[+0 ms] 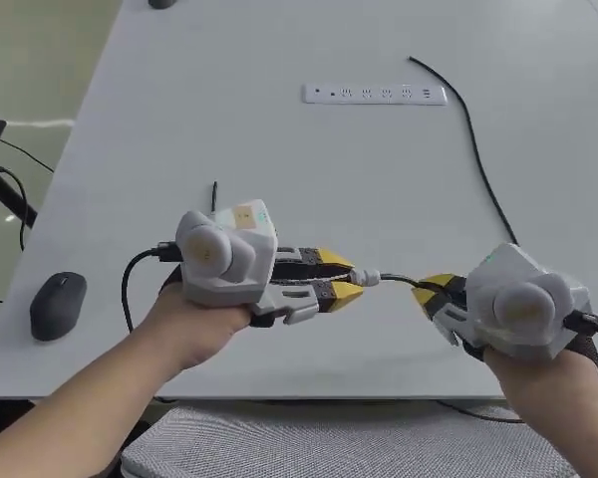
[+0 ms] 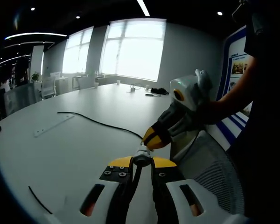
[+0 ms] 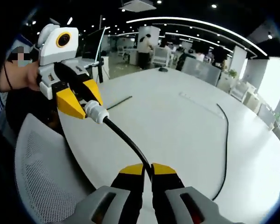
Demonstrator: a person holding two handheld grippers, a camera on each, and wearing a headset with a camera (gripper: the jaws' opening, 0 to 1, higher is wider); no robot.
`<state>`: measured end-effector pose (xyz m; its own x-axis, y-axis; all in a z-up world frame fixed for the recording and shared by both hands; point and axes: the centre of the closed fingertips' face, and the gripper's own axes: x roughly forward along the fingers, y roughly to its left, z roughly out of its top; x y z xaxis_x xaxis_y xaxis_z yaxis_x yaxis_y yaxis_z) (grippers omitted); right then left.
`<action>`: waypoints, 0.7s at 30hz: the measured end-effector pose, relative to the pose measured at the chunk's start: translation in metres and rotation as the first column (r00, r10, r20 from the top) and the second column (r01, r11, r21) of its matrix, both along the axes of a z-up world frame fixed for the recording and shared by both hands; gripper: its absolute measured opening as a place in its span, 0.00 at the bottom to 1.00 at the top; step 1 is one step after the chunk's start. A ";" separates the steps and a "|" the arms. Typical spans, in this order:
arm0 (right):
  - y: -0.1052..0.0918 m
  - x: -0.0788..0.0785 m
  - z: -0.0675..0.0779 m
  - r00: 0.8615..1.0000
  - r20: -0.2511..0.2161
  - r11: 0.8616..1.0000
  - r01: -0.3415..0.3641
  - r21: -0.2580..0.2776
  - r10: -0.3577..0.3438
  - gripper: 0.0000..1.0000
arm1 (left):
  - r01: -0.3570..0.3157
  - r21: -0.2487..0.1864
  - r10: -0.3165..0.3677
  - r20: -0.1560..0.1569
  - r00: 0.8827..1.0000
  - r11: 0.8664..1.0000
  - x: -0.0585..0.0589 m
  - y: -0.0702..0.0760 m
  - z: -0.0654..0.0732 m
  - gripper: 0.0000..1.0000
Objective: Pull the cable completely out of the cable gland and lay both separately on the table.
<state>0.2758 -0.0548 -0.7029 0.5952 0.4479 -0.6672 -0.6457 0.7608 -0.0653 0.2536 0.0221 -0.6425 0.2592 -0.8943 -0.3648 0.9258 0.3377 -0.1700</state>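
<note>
Nearest in, by the front edge of the broad white table (image 1: 279,139), the small white plastic cable gland (image 1: 365,278) is held in the air. The left gripper (image 1: 343,279) has its yellow-tipped jaws closed tight on it. Out of the gland's right side runs the thin black cable (image 1: 394,282), threaded through it and going straight into the right gripper (image 1: 431,292), whose jaws are pinched almost together on the cable. Far left of the gland sits a dark oval computer mouse (image 1: 58,304). Beyond the gland lies a short black wire piece (image 1: 214,193). Farthest off is a long white power strip (image 1: 375,94), with its black cord (image 1: 475,149).
</note>
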 end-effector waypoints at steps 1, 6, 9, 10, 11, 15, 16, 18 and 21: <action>-0.003 0.000 -0.002 1.000 -0.010 1.000 0.014 0.004 -0.014 0.00 | -0.002 -0.001 0.002 -0.001 1.000 1.000 0.000 0.000 0.000 0.15; -0.012 -0.001 -0.013 0.996 -0.061 0.998 0.064 0.028 -0.063 0.00 | 0.000 0.002 0.000 0.007 1.000 1.000 -0.003 -0.001 -0.002 0.15; -0.013 -0.002 -0.017 0.994 -0.079 0.996 0.078 0.035 -0.076 0.00 | -0.002 0.006 0.002 0.005 1.000 1.000 -0.002 0.000 -0.004 0.15; -0.012 -0.003 -0.017 0.994 -0.083 0.996 0.081 0.037 -0.077 0.00 | -0.002 0.005 0.002 0.006 1.000 1.000 -0.002 0.001 -0.004 0.15; -0.011 -0.004 -0.017 0.993 -0.088 0.996 0.083 0.041 -0.080 0.00 | -0.002 0.006 0.002 0.005 1.000 1.000 -0.002 0.001 -0.004 0.15; -0.011 -0.004 -0.018 0.993 -0.092 0.996 0.082 0.040 -0.078 0.00 | 0.003 0.007 -0.003 0.004 1.000 1.000 -0.001 0.001 -0.005 0.15; -0.011 -0.005 -0.018 0.993 -0.091 0.996 0.077 0.038 -0.073 0.00 | 0.004 0.011 -0.004 0.005 1.000 1.000 -0.001 0.001 -0.005 0.15; -0.011 -0.006 -0.017 0.993 -0.092 0.996 0.074 0.040 -0.070 0.00 | 0.006 0.014 -0.006 0.002 1.000 1.000 0.000 0.001 -0.005 0.15; -0.011 -0.008 -0.018 0.994 -0.093 0.997 0.068 0.039 -0.064 0.00 | 0.009 0.012 -0.009 0.005 1.000 1.000 0.001 0.001 -0.004 0.15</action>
<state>0.2681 -0.0654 -0.7207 0.5616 0.4385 -0.7017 -0.5960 0.8026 0.0245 0.2544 0.0236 -0.6468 0.2528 -0.8924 -0.3738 0.9298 0.3309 -0.1612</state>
